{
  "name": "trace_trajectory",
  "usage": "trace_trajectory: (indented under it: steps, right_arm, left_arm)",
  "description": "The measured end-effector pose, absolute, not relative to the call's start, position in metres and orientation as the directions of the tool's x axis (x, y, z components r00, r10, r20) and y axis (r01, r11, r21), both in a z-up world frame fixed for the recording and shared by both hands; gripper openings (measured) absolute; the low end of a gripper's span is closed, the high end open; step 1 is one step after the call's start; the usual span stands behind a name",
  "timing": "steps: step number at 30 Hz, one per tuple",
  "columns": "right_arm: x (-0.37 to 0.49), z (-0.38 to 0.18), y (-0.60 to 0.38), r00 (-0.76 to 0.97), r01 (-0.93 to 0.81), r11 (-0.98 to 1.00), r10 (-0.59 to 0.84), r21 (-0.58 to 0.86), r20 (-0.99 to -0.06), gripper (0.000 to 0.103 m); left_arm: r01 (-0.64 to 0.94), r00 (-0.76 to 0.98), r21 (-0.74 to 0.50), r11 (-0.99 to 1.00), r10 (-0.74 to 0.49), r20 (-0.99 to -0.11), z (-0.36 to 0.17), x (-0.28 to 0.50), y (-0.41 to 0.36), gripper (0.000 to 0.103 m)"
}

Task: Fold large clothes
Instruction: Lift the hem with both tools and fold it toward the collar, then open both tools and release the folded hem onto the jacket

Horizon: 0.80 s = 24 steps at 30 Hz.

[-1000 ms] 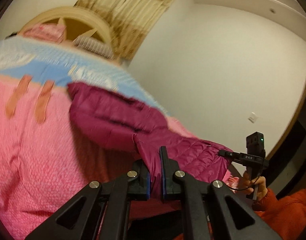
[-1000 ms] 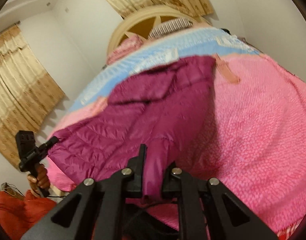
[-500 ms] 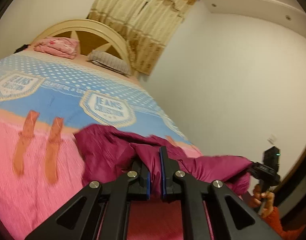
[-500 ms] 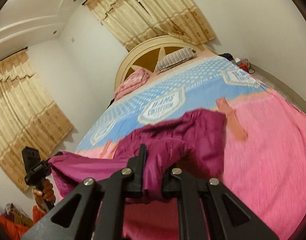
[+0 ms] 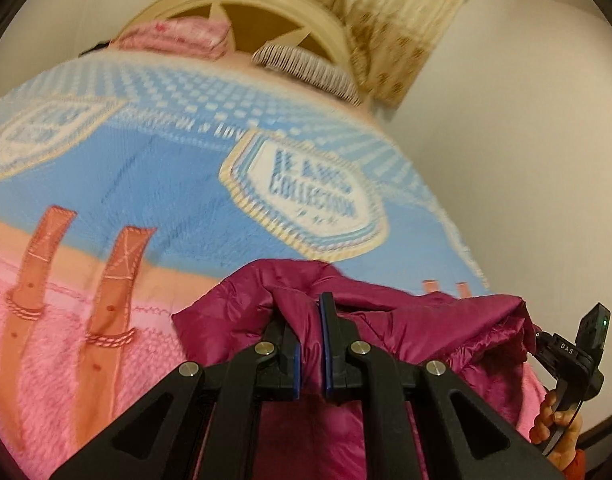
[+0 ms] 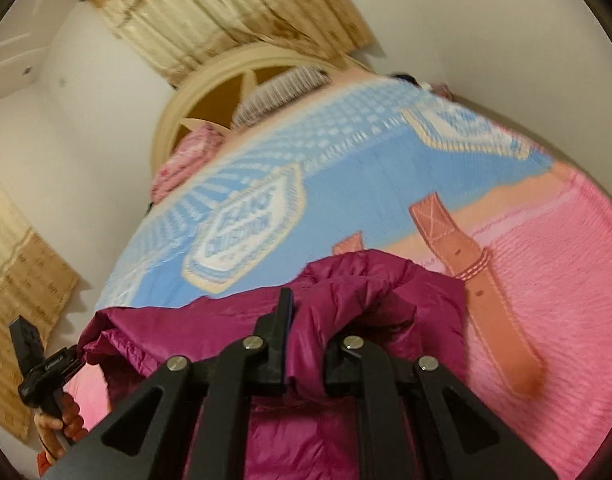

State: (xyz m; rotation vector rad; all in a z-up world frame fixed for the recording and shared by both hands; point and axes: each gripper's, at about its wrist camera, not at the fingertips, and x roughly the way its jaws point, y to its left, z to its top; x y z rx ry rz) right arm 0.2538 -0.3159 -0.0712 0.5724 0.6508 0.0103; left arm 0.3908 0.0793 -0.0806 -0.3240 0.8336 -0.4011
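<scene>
A magenta quilted puffer jacket point(image 5: 418, 320) lies bunched on the pink and blue bedspread point(image 5: 177, 184). My left gripper point(image 5: 310, 320) is shut on a fold of it, and the fabric hangs down between the fingers. In the right wrist view the same jacket point(image 6: 370, 292) is doubled over toward the headboard. My right gripper point(image 6: 306, 320) is shut on a thick roll of it. The right gripper shows in the left wrist view point(image 5: 562, 352) at the jacket's right end. The left gripper shows in the right wrist view point(image 6: 45, 368) at its left end.
The bed has a cream round headboard point(image 5: 265, 12), a striped pillow point(image 5: 306, 68) and a folded pink blanket point(image 5: 173, 36). Beige curtains point(image 6: 233, 12) hang behind it. White walls point(image 5: 526, 140) stand close on the side. The pink part of the spread point(image 6: 566, 300) lies beside the jacket.
Both grippers have carried the jacket's edge forward toward the headboard and tipped downward. The jacket has gone from spread out to doubled over. Both stay shut on it.
</scene>
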Motion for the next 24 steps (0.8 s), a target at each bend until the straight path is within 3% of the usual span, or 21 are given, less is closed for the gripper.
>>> trace_trajectory:
  steps: [4,5,6,9,14,16,18,19,22,24]
  right_arm:
    - [0.279,-0.103,-0.319,0.781,0.236,0.83,0.147,0.505,-0.607,0.018]
    - [0.282,-0.109,-0.32,0.779,0.255,0.828,0.13,0.5,-0.614,0.024]
    - [0.285,-0.116,-0.322,0.778,0.278,0.823,0.109,0.495,-0.619,0.04]
    - [0.288,-0.129,-0.326,0.781,0.304,0.803,0.098,0.513,-0.617,0.072]
    - [0.288,-0.131,-0.323,0.778,0.275,0.826,0.109,0.492,-0.618,0.081]
    - [0.279,-0.118,-0.329,0.796,0.273,0.811,0.112,0.517,-0.595,0.082]
    - [0.263,-0.099,-0.337,0.841,0.276,0.793,0.075,0.543,-0.536,0.089]
    - [0.253,-0.089,-0.34,0.863,0.274,0.788,0.052,0.551,-0.503,0.091]
    - [0.222,-0.058,-0.338,0.911,0.244,0.81,-0.003,0.533,-0.412,0.093]
    - [0.216,-0.043,-0.322,0.905,0.219,0.862,-0.004,0.458,-0.425,0.083]
  left_arm:
    - [0.166,0.556,-0.43,0.888,-0.444,-0.702,-0.111,0.414,0.075,0.008]
    - [0.158,0.542,-0.439,0.885,-0.449,-0.711,-0.118,0.418,0.075,0.008]
    - [0.147,0.524,-0.462,0.875,-0.465,-0.714,-0.126,0.422,0.078,0.009]
    - [0.12,0.479,-0.555,0.823,-0.537,-0.694,-0.14,0.431,0.089,0.01]
    - [0.092,0.446,-0.67,0.737,-0.632,-0.634,-0.123,0.435,0.117,0.021]
    - [0.112,0.495,-0.661,0.742,-0.618,-0.61,-0.1,0.427,0.126,0.038]
    - [0.133,0.572,-0.616,0.776,-0.568,-0.592,-0.078,0.415,0.133,0.075]
    - [0.14,0.62,-0.584,0.799,-0.531,-0.578,-0.066,0.406,0.135,0.08]
    - [0.163,0.701,-0.515,0.841,-0.466,-0.54,-0.04,0.385,0.134,0.082]
    - [0.198,0.7,-0.472,0.859,-0.461,-0.545,-0.034,0.374,0.115,0.082]
